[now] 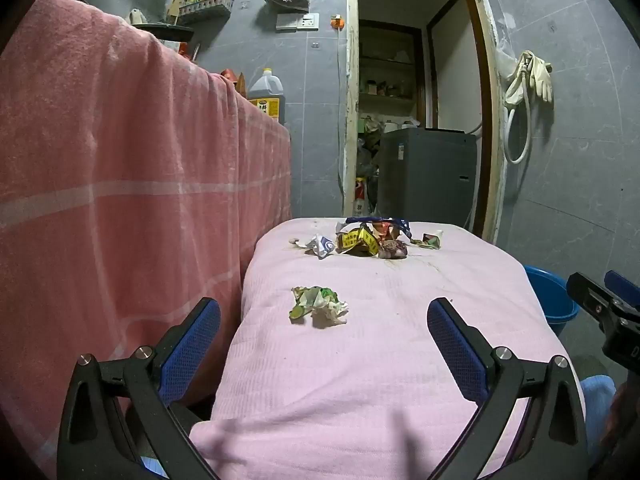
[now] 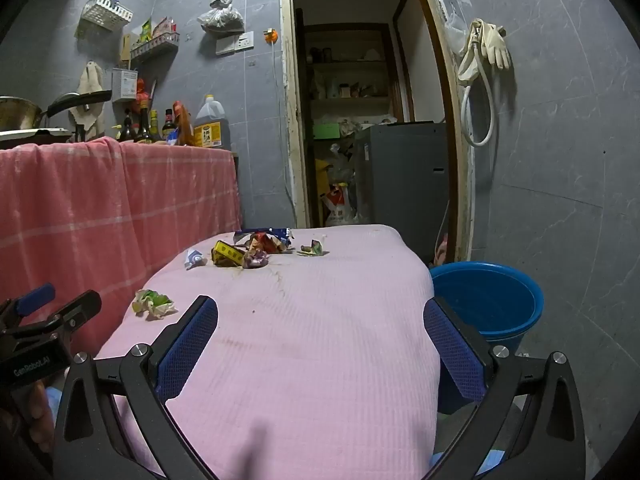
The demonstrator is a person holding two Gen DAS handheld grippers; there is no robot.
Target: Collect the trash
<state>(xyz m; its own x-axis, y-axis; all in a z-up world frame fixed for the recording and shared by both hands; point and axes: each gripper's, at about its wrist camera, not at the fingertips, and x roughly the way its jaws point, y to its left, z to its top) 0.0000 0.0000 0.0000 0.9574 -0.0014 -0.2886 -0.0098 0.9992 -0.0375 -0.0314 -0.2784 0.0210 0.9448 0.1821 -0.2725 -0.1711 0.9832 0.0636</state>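
Trash: crumpled green wrapper [image 1: 318,304] lay alone on pink cloth [image 1: 360,360], wrapper pile [image 1: 370,240] at twelve o'clock, blue bucket [image 2: 486,300] at three, left gripper [image 1: 324,316] and right gripper [image 2: 320,312] hovered, jaws spread wide, empty.

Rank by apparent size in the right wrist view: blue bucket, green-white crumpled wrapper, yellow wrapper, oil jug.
1. blue bucket, largest by far.
2. oil jug, though it sits farthest back.
3. green-white crumpled wrapper and yellow wrapper look about alike; the green-white one is nearer the camera, so no ranking.
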